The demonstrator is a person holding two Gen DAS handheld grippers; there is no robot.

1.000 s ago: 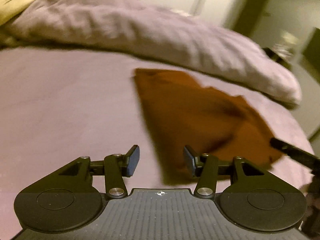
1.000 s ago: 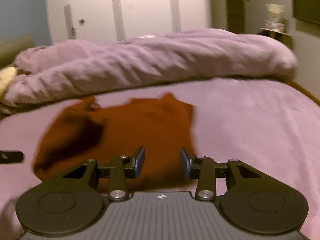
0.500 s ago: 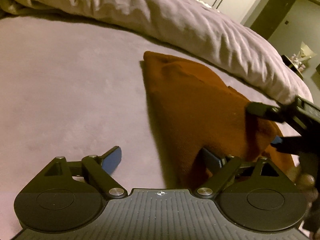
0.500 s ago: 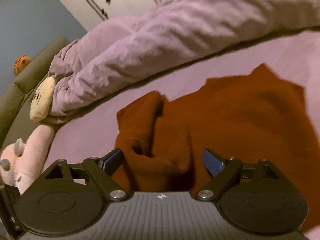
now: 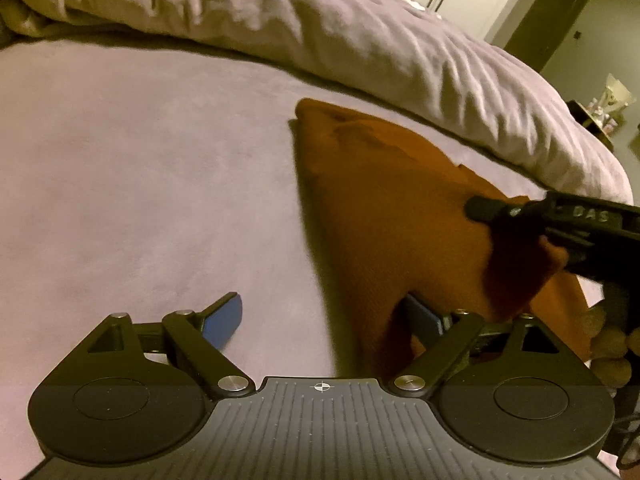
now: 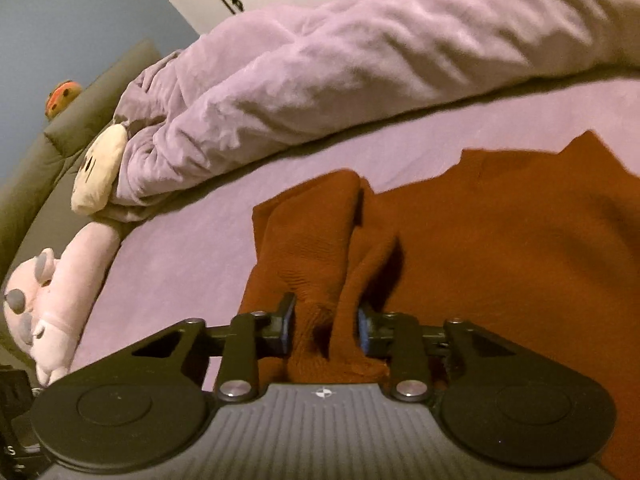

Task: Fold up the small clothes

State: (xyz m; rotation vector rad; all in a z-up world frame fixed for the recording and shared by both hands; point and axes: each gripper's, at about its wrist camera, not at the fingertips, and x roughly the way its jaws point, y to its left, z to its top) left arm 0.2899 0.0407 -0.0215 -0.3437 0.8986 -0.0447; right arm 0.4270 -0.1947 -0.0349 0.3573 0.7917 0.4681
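1. Right wrist view: my right gripper (image 6: 323,326) has just been closing, and its jaws now pinch a bunched fold of the rust-brown garment (image 6: 500,248) at lower centre of the frame.
2. That garment lies on the purple bed sheet (image 6: 192,248), filling the centre and right of the frame, with a raised ridge of cloth running up from my jaws.
3. A rumpled lilac duvet (image 6: 360,48) crosses the upper half; soft toys (image 6: 52,304) lie at the left edge.
4. Left wrist view: my left gripper (image 5: 320,322) has its jaws spread wide. The left finger (image 5: 224,320) is over bare sheet; the right one sits against the garment's (image 5: 384,216) near edge, partly hidden by cloth, nothing pinched.
5. My right gripper (image 5: 560,216) enters from the right edge there, holding lifted cloth, with fingers of my hand (image 5: 612,344) below it.
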